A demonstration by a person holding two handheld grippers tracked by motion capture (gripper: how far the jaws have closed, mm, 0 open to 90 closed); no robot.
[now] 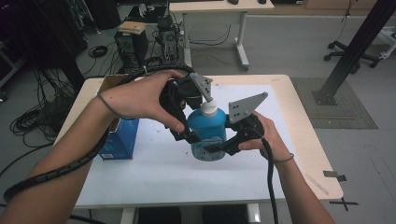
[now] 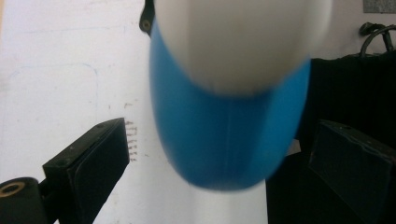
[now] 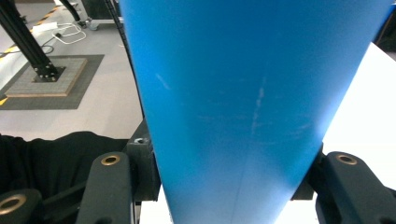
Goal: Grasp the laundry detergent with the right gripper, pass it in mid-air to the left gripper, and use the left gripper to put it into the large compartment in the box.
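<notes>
One blue bottle (image 1: 207, 133), one white cap (image 1: 208, 108), one blue box (image 1: 120, 138), two claws: left (image 1: 187, 122), right (image 1: 223, 144).

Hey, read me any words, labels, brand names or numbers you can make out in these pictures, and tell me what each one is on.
No text can be read.
Blue bottle: a pale round label low on its front, print too small and blurred.
Blue box: no legible lettering on the face that shows.
Bottle's white cap: plain.
Table: faint marks on its top, no words.
</notes>
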